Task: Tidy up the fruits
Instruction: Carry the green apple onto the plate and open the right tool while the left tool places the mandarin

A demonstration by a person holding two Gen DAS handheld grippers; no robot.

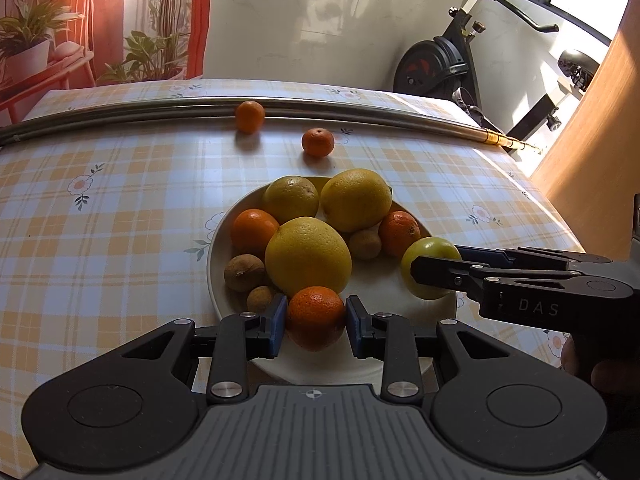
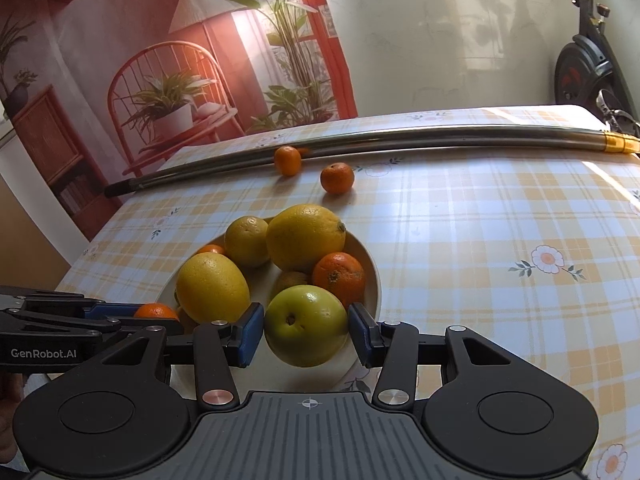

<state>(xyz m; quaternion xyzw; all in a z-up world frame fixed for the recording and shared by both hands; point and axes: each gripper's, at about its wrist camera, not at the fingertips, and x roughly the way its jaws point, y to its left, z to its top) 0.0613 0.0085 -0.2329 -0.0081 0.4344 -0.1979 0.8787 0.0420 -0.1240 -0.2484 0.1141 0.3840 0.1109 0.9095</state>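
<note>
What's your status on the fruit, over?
Left gripper shut on a mandarin at the plate's near rim. Right gripper shut on the green apple. Two mandarins loose by the metal pole. Nothing blocking.

Sunlit white wall (image 1: 320, 20), exercise bike (image 1: 452, 64), and printed backdrop (image 2: 180, 60).

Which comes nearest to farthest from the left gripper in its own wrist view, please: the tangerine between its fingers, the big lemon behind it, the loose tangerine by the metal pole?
1. Tangerine, between the left gripper pads, over the plate's near edge.
2. Big lemon, just behind, mid-plate.
3. Loose tangerine, far across the table, against the metal pole.
</note>
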